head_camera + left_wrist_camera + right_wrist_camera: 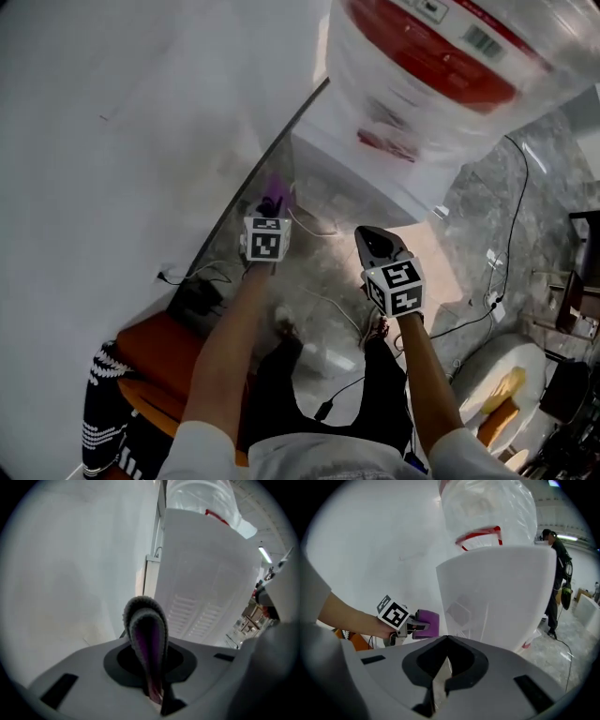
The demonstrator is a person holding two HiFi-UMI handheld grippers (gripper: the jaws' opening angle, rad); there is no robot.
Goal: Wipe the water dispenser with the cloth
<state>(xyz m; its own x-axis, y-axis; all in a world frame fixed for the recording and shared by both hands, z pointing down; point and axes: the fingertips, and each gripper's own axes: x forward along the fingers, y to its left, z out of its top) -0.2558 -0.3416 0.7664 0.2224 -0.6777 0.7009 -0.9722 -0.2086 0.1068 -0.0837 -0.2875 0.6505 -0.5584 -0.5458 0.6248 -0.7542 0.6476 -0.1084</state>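
Observation:
The white water dispenser (375, 159) stands by the wall, with a clear bottle with a red label (441, 47) on top. My left gripper (272, 216) is shut on a folded purple cloth (275, 194), held low beside the dispenser's left side. In the left gripper view the cloth (148, 632) loops up from the jaws, a short way off the dispenser's vented side panel (201, 597). My right gripper (380, 246) is shut and empty, just in front of the dispenser body (501, 597). From the right gripper view I see the left gripper (396, 617) and the cloth (427, 623).
A white wall (122, 141) runs close on the left. Cables (511, 234) trail over the marble floor. An orange seat (159, 352) is at the lower left and a white rounded object (506, 370) at the lower right. A person (558, 559) stands beyond the dispenser.

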